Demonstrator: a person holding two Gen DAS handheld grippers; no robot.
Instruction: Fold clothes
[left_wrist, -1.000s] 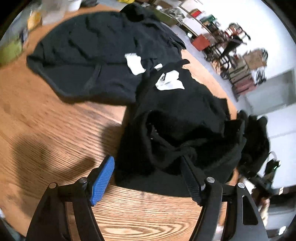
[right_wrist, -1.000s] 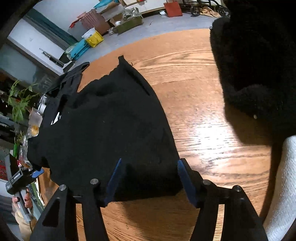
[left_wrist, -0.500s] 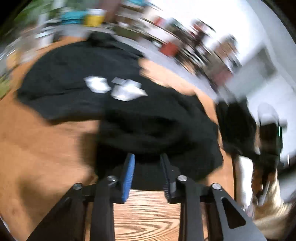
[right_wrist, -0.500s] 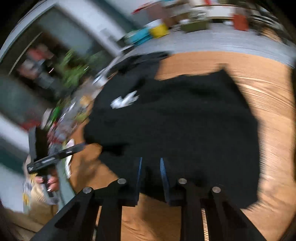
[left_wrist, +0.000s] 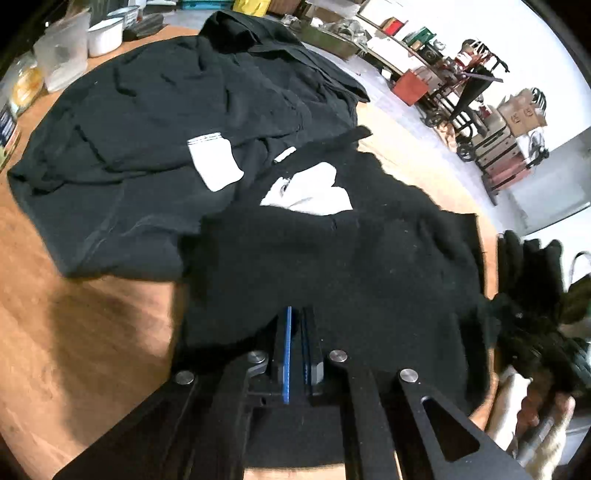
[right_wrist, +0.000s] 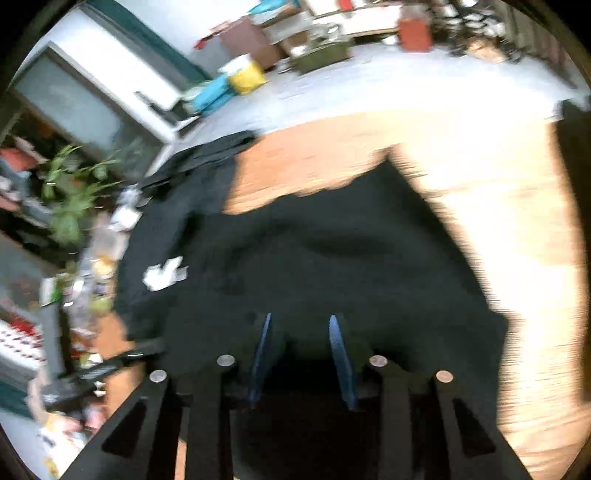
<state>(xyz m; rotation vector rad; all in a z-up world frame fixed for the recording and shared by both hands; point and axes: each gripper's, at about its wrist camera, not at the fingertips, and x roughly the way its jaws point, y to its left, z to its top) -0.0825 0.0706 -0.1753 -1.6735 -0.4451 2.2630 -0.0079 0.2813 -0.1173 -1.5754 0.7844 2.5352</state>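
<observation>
black soft cloth shirt (left_wrist: 332, 266) lies on the wooden counter (left_wrist: 74, 350). left gripper (left_wrist: 295, 332) jaws pinch its near edge tight to lift it. right gripper (right_wrist: 301, 332) jaws sit half open around the hem.

No readable text; garment labels too blurred to read

The left gripper (left_wrist: 295, 325) has its blue pads pressed together, pinching black fabric. The right gripper (right_wrist: 301, 332) appears partly parted over dark cloth, though motion blur obscures any grip.
</observation>
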